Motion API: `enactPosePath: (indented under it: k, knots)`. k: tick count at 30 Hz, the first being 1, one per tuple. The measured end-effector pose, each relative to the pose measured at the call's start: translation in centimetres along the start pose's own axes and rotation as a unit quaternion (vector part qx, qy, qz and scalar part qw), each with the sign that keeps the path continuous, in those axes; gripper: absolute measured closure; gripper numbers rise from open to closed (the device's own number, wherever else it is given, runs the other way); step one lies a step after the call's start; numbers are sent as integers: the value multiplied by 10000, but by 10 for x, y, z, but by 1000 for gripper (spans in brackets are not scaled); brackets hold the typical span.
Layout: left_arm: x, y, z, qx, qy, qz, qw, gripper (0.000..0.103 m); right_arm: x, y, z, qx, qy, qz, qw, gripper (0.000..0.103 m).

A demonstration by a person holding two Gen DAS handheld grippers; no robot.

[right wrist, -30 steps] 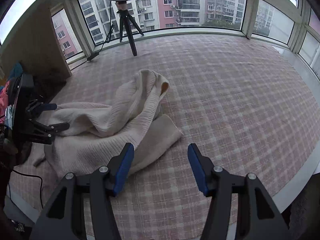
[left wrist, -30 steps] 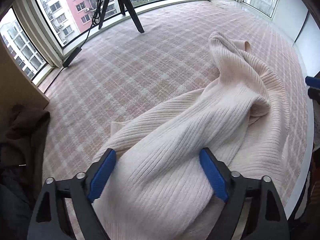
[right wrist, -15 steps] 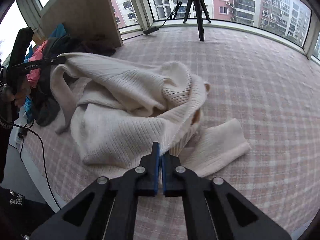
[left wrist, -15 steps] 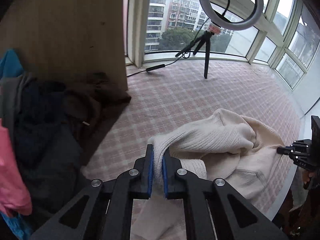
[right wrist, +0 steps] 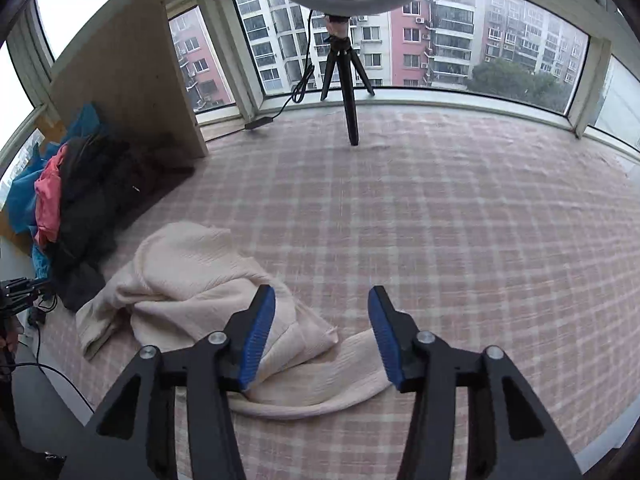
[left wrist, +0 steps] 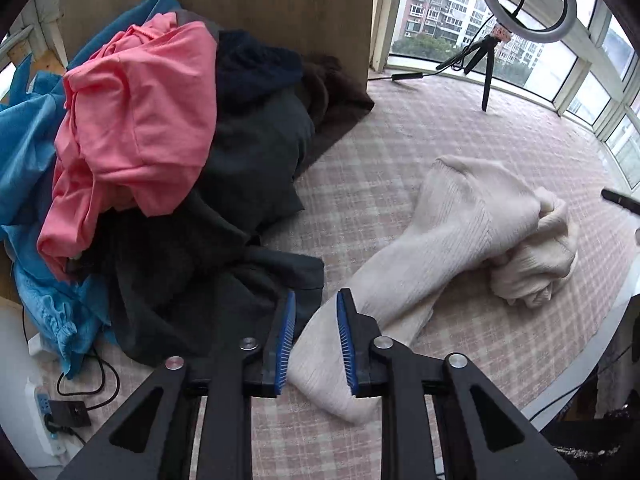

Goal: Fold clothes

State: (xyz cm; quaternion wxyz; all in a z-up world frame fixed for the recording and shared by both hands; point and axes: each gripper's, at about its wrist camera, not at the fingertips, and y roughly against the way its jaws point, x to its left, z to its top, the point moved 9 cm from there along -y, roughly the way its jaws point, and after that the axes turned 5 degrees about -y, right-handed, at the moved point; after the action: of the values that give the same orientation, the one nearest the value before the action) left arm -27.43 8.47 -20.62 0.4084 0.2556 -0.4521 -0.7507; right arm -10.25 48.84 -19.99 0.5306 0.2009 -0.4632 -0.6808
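The left gripper (left wrist: 316,340) hangs with its blue pads (left wrist: 286,340) parted a little, and a sleeve-like end of the cream ribbed sweater (left wrist: 452,232) runs between them; whether the pads touch it is unclear. The right gripper (right wrist: 322,336) stands wide apart over another strip of the same sweater (right wrist: 192,280) (crumpled on the pink plaid cloth (right wrist: 460,220)). Farther left lies a pile of clothes (left wrist: 136,120); a ring-light tripod (right wrist: 344,76) stands by the windows.
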Motion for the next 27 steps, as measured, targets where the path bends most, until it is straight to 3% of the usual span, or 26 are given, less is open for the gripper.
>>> enactPosePath:
  k: [1,6,9,12,17,18,19,20,21,22,27]
  knots:
    - [-5,-2,9,-84,-71,-76,9999,62,8,-11,-18,153,-96,90,9998,50]
    - [-42,-43,53,-108,-470,-538,9974,59,35,-56,-84,905,-787,621,9908,50]
    - [-63,-79,73,63,-649,-785,9948,58,43,-66,-86,888,-1168,833,9857,50]
    - [-84,-111,79,290,-912,-928,9911,50,58,-58,-76,685,-1430,1199,9800,50]
    - [-112,-150,74,762,-1014,-1344,9828,46,74,-57,-77,638,-1099,1064,9862,50]
    - [-117,-154,72,809,-962,-1449,9814,48,77,-57,-77,629,-1033,1037,9872,51]
    - [-122,-156,71,815,-957,-1501,9806,57,80,-57,-77,619,-966,1010,9882,61]
    - [-126,-153,71,767,-1003,-1538,9800,67,83,-57,-77,610,-900,983,9892,80]
    - [-131,-149,70,704,-1061,-1577,9792,88,85,-56,-76,577,-828,944,9904,89]
    - [-135,-144,70,641,-1120,-1616,9784,95,84,-51,-74,490,-743,877,9922,99]
    - [-118,-90,83,61,-1017,-1628,9814,97,56,-6,-52,-94,-576,496,9971,101]
